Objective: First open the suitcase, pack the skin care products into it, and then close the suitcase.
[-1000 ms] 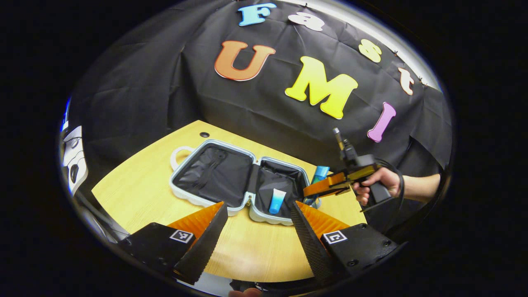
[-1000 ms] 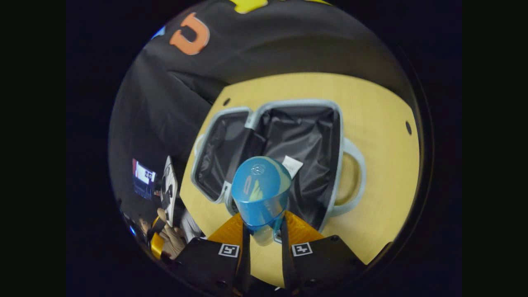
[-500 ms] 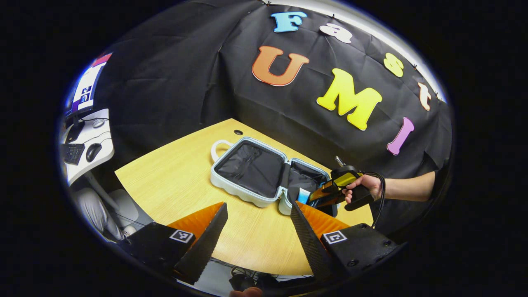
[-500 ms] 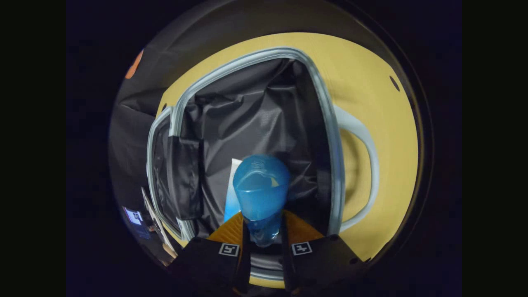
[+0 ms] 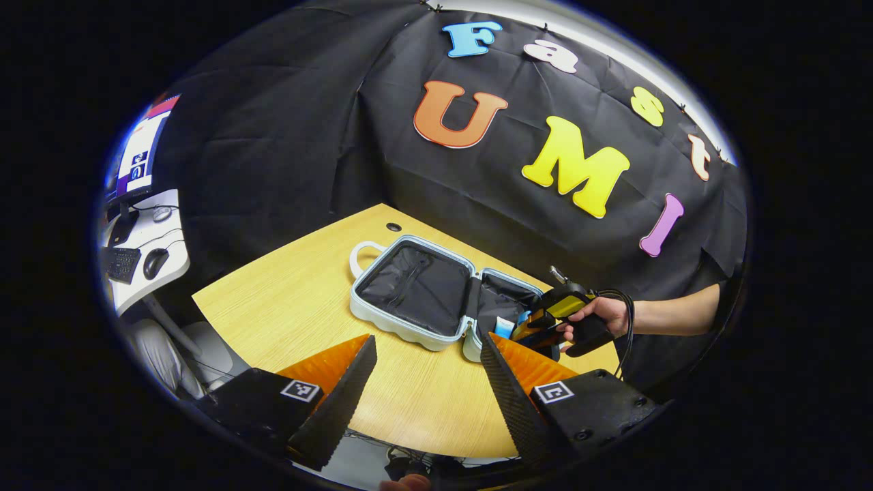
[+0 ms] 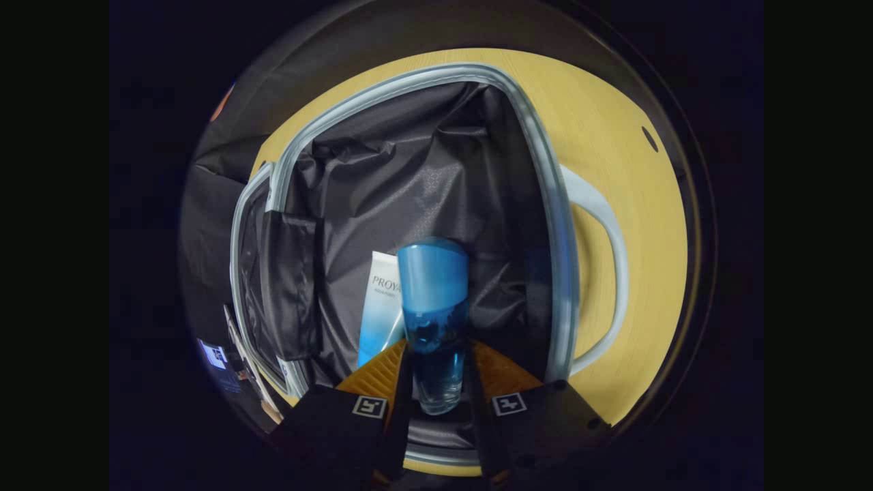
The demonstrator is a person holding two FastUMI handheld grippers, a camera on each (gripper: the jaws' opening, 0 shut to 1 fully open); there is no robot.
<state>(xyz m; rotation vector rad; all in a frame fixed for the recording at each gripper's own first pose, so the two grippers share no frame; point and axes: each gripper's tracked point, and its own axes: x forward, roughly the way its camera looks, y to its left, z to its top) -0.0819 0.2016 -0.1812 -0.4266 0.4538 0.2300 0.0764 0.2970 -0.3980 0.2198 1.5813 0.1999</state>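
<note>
Fingers of the right gripper are pressing on both sides of the blue bottle, holding it by its clear lower part while its blue cap is pointing forward and away from the camera, so the long axis is running straight out along the fingers and into the open suitcase. In the right gripper view the bottle is hanging low over the dark lining of the near half, just beside a white-and-blue tube that is already lying there on the bottle's left; whether the bottle is touching the lining cannot be told. Judging from this, the coming move is a release, and it is turning on the bottle lying down parallel to the tube, not on top of it. Room to the right of the bottle, toward the pale rim and handle, is looking free. In the left gripper view the left gripper is hovering with its fingers spread wide and holding nothing, well back over the wooden bench, so the right hand is plainly nearer. Both halves of the suitcase are lying flat on the bench.
</note>
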